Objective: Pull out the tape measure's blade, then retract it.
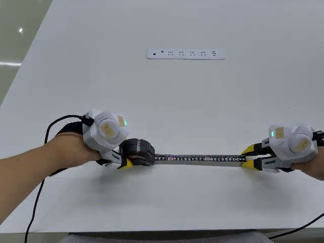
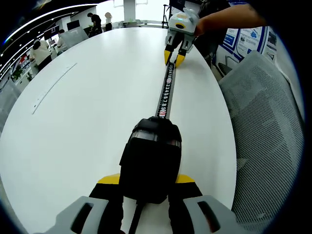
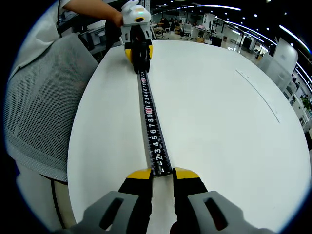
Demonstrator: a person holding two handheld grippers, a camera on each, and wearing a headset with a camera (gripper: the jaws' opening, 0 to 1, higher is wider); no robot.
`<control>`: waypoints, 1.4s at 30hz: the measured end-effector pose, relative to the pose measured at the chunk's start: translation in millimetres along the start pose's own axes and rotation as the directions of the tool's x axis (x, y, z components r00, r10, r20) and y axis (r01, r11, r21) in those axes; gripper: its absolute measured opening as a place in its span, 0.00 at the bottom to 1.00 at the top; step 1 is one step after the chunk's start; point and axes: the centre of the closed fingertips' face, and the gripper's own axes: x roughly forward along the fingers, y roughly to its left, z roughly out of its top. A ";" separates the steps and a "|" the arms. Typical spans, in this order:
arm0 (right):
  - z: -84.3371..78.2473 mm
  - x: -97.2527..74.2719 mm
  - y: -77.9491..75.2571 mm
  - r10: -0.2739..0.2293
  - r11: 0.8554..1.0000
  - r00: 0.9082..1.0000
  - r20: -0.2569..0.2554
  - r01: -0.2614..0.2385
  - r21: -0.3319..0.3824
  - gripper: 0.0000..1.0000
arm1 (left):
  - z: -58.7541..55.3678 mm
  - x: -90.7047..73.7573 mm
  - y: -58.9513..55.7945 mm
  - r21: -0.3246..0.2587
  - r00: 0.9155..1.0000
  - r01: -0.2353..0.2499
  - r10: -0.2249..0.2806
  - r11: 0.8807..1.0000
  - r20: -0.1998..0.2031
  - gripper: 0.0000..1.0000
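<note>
Black and thin, a cable [image 1: 43,167] curls over the left edge of the white tabletop [image 1: 167,111] and runs up to the person's left hand [image 1: 71,149]. That hand holds the left tongs [image 1: 132,156], and they are squeezed on the tape measure [image 1: 139,151]. It is a dark, chunky box that sits low on the tabletop, near the front edge. In the left gripper view the yellow tips [image 2: 109,179] press on both sides of the box, close to its back end. Out of the box comes the blade [image 1: 200,158]. It is dark with small white numbers and a few red ones, and it lies flat in a straight line across the tabletop, heading to the right. At its far end the right tongs [image 1: 249,157] are pinched on it. In the right gripper view their two yellow tips [image 3: 141,174] sit tight on each side of the blade's end, just by the lowest numbers. The two tongs are well apart, with the long blade between them. Far back on the tabletop lies a white power strip [image 1: 186,53], away from everything else. A grey mesh chair [image 2: 263,112] stands by the tabletop's near edge.
</note>
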 end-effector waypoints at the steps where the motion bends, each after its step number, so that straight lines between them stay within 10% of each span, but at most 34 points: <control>1: 0.0 0.0 0.0 0.000 1.000 1.000 0.000 0.000 0.002 0.12 | 0.1 0.0 0.0 0.000 1.000 0.000 0.000 1.000 0.000 0.33; 23: 5.4 -1.3 1.5 -0.021 0.999 1.000 0.023 0.021 0.027 0.20 | 1.4 -3.4 -0.1 0.001 1.000 -0.005 0.005 1.000 0.021 0.38; 42: 21.6 -17.8 4.2 -0.139 0.984 0.984 0.110 0.124 0.128 0.35 | 3.5 -32.3 3.3 -0.093 0.986 -0.074 0.087 0.993 0.140 0.50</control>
